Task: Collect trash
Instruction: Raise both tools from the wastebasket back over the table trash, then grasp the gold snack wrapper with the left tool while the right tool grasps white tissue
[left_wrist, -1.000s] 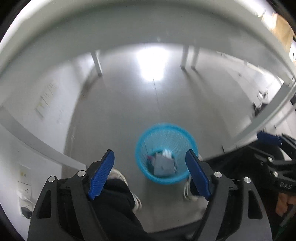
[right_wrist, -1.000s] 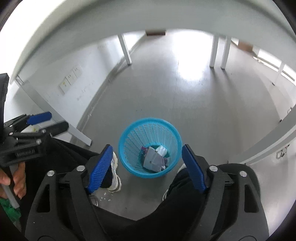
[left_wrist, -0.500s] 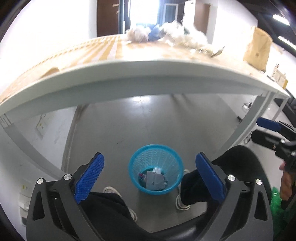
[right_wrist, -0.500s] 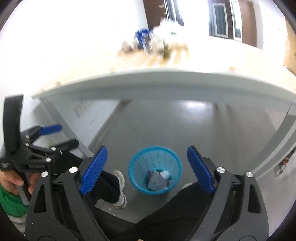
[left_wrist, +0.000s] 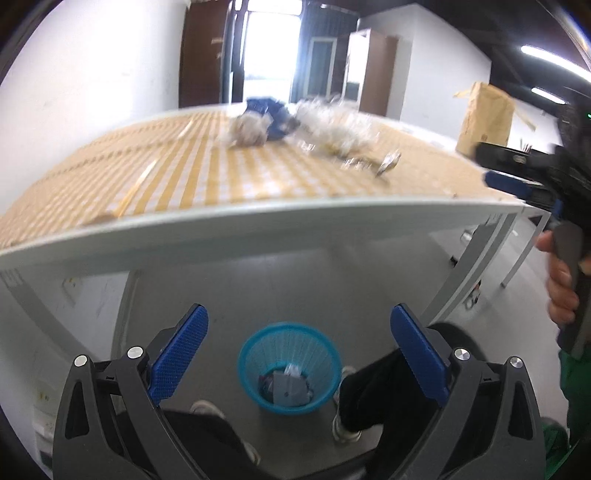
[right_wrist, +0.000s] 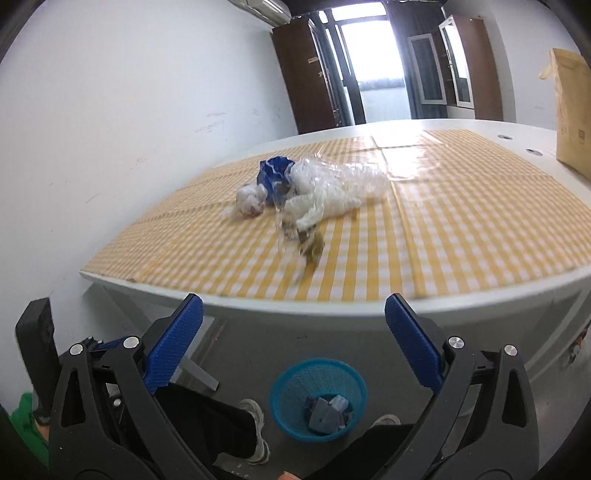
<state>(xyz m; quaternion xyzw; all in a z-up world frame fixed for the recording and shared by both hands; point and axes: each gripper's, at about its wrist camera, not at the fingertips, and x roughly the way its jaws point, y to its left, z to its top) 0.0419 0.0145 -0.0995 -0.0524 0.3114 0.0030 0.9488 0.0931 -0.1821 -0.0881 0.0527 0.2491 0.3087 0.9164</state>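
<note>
No legible text, label, brand or number was found in either view; a marking on the brown paper bag (right_wrist: 570, 110) was too small to read.

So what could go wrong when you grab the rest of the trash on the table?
The clear plastic wrap is crumpled and tangled against the blue wrapper, so one pinch might drag several pieces and drop some. The small brown scrap looks flat and could slip from the open right gripper. The blue bin sits low on the floor, so dropped trash could miss.
</note>
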